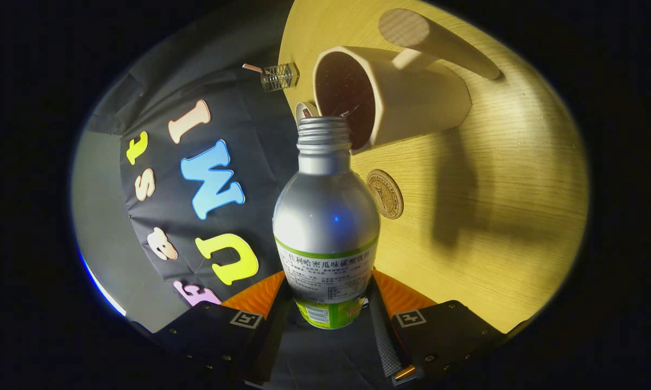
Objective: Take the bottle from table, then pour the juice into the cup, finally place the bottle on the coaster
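Tilting the whole scene sideways, the view shows the wooden bench (498,227) standing like a wall beside the jaws. The bottle (326,216) is clamped between the gripper (328,319) fingers, its long axis running straight ahead, open neck just reaching the lip of the cup (412,103). The round coaster (385,194) lies on the bench just beyond the bottle's shoulder.

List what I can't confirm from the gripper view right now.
- Juice flow: none visible at the bottle mouth; the cup interior is too dark to judge.
- Bottle base: hidden between the claw fingers.
- Small clear item beyond the cup: too small to identify.
- Coaster: partly behind the bottle.
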The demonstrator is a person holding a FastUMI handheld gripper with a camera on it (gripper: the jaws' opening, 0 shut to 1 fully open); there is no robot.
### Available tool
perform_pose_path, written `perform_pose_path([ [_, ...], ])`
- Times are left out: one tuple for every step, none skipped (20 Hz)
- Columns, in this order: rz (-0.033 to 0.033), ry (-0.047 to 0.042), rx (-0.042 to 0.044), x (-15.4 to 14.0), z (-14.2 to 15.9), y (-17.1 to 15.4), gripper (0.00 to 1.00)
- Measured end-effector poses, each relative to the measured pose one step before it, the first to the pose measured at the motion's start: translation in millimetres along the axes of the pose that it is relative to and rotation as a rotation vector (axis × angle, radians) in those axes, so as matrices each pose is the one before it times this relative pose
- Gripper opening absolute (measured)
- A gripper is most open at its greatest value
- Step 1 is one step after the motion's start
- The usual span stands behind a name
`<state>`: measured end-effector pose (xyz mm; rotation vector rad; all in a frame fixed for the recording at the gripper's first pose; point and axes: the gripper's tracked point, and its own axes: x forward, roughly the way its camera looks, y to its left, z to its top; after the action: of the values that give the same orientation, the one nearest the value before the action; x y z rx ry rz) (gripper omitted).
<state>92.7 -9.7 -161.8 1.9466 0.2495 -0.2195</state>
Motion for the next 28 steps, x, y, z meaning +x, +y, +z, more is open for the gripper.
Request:
perform_pose_path([
  [-0.00298, 0.00527, 0.00385, -0.27, -2.05, 0.38, 0.74],
  [-0.00194, 0.00215, 0.00478, -0.29, -1.08, 0.15, 0.74],
  [0.00423, -0.00024, 0.00784, -0.14, 0.62, 1.75, 0.74],
  [0.00184, 0.00411, 0.0091, 0.82, -0.64, 0.77, 0.74],
  [0.00105, 0.00333, 0.00348, 0.23, -1.9, 0.81, 0.74],
  [-0.00133, 0.0058, 0.00391, 0.37, -2.52, -0.1, 0.74],
  [0.00192, 0.00458, 0.00344, -1.19, -0.73, 1.2, 0.74],
  [-0.00281, 0.00406, 0.00367, -0.31, -0.54, -0.26, 0.74],
  [-0.00258, 0.00157, 0.00472, -0.66, -0.25, 0.48, 0.74],
  [-0.00305, 0.0041, 0.01037, 0.02, -0.48, 0.27, 0.74],
  [-0.00221, 0.00565, 0.01074, -1.31, 0.23, 2.14, 0.74],
  [0.00004, -0.0002, 0.00723, -0.67, 0.18, 0.89, 0.74],
  [-0.0004, 0.00175, 0.0074, -0.6, 0.4, 0.48, 0.74],
  [-0.00106, 0.00128, 0.00697, -0.17, -0.5, 0.4, 0.74],
  [-0.0031, 0.00151, 0.0082, -0.28, 0.81, 0.46, 0.74],
  [-0.00006, 0.00568, 0.01039, -0.13, -1.51, 0.95, 0.74],
  [-0.00046, 0.00325, 0.00821, -1.12, -0.98, 1.26, 0.74],
  [-0.0014, 0.00211, 0.00539, -0.07, -0.51, 0.15, 0.74],
  [0.00106, 0.00195, 0.0065, -0.32, -0.1, 1.2, 0.74],
  [0.00066, 0.00407, 0.00704, 0.42, -0.73, 0.48, 0.74],
  [0.0017, 0.00448, 0.00583, -0.99, -0.73, 1.23, 0.74],
  [-0.00327, 0.00541, 0.00641, -0.28, -0.45, -0.22, 0.74],
  [-0.00023, 0.00107, 0.00695, -1.25, -0.09, 1.11, 0.74],
  [0.00038, -0.00077, 0.00842, -0.23, 0.68, 0.64, 0.74],
  [-0.00182, 0.00265, 0.00851, 0.67, -0.94, 0.6, 0.74],
  [-0.00534, 0.00294, 0.0087, -0.17, -0.95, -0.22, 0.74],
  [-0.00332, 0.00218, 0.00984, -0.66, -0.72, 1.48, 0.74],
  [-0.0001, 0.00132, 0.0099, -0.53, -0.1, 0.66, 0.74],
])
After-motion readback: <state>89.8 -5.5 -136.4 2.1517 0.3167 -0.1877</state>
